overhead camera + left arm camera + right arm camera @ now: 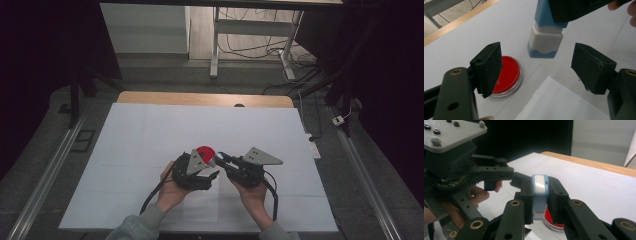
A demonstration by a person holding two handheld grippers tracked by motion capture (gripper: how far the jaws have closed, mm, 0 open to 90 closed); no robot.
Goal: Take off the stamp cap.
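The white table (150,135) is smooth, with a wooden strip along its far edge and a thin sheet of paper (564,102) near its front edge. Above the sheet, the left gripper (536,70) is wide open and holds nothing. The right gripper (540,195) clamps a stamp (545,37) by its blue plastic body, white cap end foremost: hard, light, probably slick, best gripped on its flat sides. Just below sits a round red ink pad (507,75) in a clear, rigid dish.

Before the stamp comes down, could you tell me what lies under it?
The stamp hangs over bare white table, beside the red ink pad. Its underside is hidden.
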